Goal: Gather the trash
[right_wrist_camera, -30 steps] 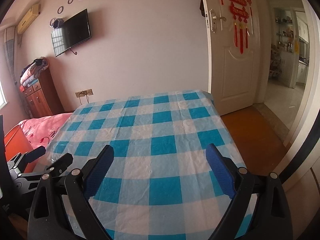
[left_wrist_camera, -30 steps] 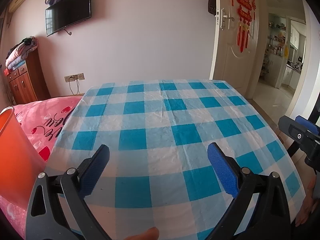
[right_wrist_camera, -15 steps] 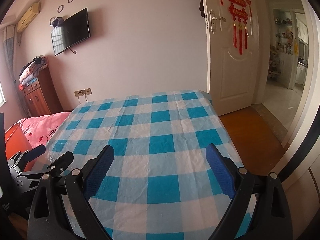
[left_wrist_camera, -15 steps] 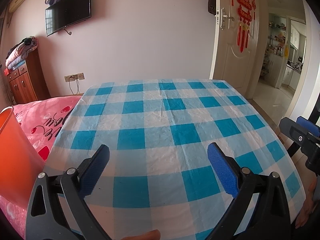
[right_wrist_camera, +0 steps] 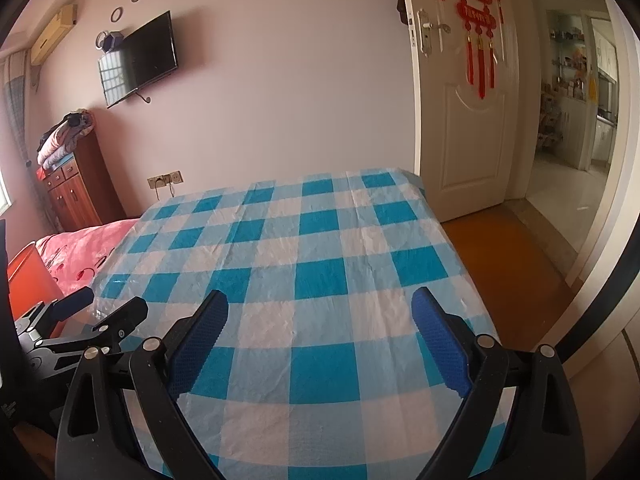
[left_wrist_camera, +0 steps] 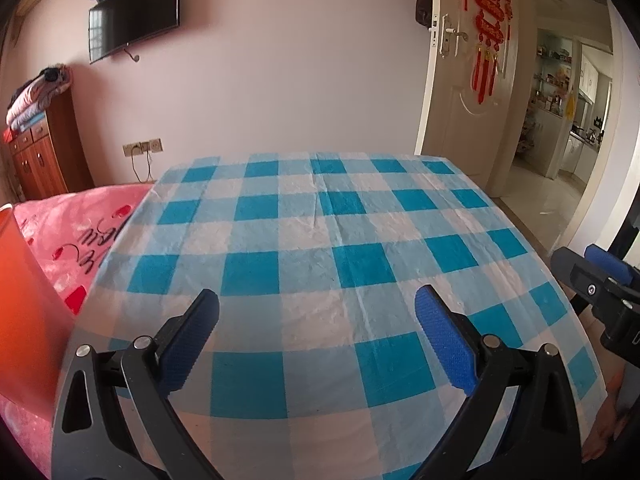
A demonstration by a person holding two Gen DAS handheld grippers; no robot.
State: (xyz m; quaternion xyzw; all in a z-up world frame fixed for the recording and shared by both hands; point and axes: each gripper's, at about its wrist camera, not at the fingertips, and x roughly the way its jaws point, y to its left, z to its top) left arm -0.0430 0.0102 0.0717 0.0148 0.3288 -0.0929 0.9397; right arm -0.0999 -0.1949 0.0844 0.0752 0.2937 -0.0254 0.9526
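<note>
No trash shows anywhere on the checked tablecloth (left_wrist_camera: 320,240), the orange bin (left_wrist_camera: 20,300) sits off its left edge, and both the left gripper (left_wrist_camera: 316,344) and right gripper (right_wrist_camera: 318,344) hover spread wide holding nothing, so I'd guess collecting's either done or needs 1 look around first.

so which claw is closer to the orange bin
The left claw: the orange bin sits right beside it at the table's left edge, while the right claw is farther over.
</note>
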